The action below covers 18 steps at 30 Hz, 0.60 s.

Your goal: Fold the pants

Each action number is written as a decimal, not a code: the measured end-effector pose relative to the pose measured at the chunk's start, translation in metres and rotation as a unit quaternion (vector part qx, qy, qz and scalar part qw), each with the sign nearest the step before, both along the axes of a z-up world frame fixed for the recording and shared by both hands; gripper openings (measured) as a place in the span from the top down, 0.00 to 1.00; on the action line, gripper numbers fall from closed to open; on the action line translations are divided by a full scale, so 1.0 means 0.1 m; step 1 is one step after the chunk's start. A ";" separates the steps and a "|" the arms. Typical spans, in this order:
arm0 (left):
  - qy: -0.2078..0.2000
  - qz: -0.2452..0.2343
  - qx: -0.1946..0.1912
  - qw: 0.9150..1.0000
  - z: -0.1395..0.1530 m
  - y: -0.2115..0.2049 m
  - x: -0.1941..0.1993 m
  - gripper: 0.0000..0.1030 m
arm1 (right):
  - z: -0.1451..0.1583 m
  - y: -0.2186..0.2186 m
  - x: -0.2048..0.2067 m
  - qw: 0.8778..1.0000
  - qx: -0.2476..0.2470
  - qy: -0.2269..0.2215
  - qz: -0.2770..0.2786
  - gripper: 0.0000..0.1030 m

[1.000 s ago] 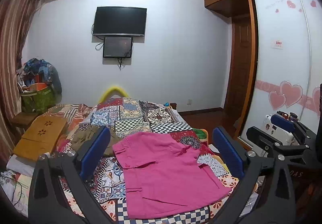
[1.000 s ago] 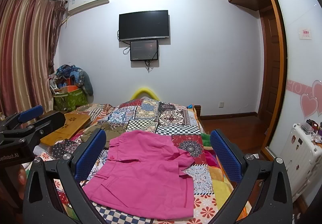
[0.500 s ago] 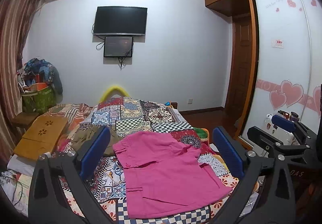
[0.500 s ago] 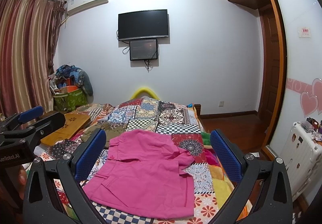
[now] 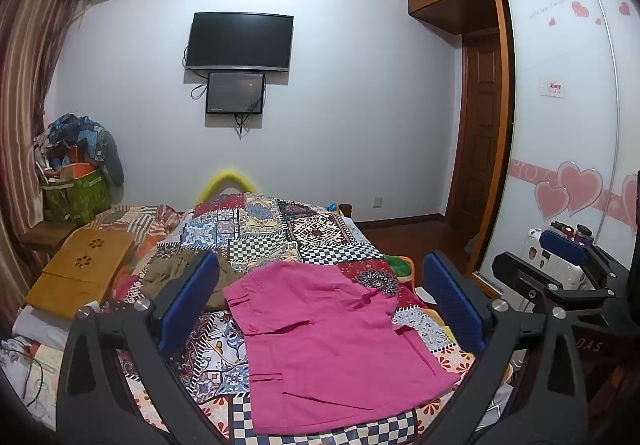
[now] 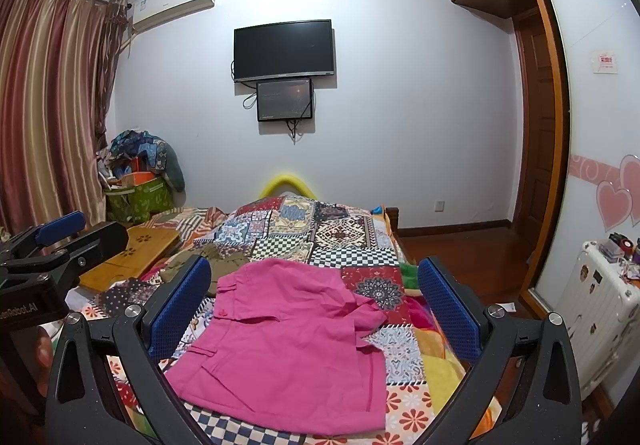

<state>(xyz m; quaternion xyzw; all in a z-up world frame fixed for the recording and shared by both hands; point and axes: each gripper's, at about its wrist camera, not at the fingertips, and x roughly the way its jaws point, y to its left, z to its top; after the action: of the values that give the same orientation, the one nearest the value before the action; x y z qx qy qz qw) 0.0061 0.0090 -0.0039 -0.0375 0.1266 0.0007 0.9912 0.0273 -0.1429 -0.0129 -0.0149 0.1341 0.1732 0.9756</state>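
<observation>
The left gripper [image 5: 320,309] is held above the near end of a bed, its two blue-padded fingers [image 5: 188,301] spread wide apart with nothing between them. The right gripper [image 6: 314,309] is held the same way beside it, fingers splayed and empty. Each is visible at the edge of the other's view, so the two sit side by side and level, likely poised so both can come down on the garment together.

Framed between the spread fingers lies a pair of pink pants [image 5: 328,345], short in the leg, spread mostly flat on the bed. The waistband points toward the far wall and the leg hems lie nearest the grippers. The right-hand leg is rumpled, with a fold of cloth bunched near its outer edge [image 6: 368,309]. No fold appears started; the pants seem laid out ready for a first grasp, probably at the near hems or a side edge.

Under the pants is a busy patchwork quilt [image 5: 280,229]. An olive garment [image 5: 176,277] lies crumpled just beside the pants on the left, and a wooden lap table [image 5: 80,269] sits farther left. A television [image 5: 240,41] hangs on the far wall.
</observation>
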 end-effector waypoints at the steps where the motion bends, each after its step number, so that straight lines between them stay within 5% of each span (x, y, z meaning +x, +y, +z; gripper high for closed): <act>1: 0.000 0.000 0.000 1.000 0.01 0.01 0.00 0.00 | 0.00 -0.01 0.01 1.000 0.001 0.000 0.000 0.00; 18: -0.002 0.001 0.002 1.000 0.03 0.00 -0.01 0.00 | 0.00 0.01 0.02 1.000 -0.001 0.001 0.001 0.00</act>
<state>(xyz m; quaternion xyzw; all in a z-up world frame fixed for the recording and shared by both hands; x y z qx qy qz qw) 0.0055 0.0088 -0.0009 -0.0360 0.1251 0.0019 0.9915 0.0292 -0.1419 -0.0132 -0.0161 0.1354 0.1736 0.9753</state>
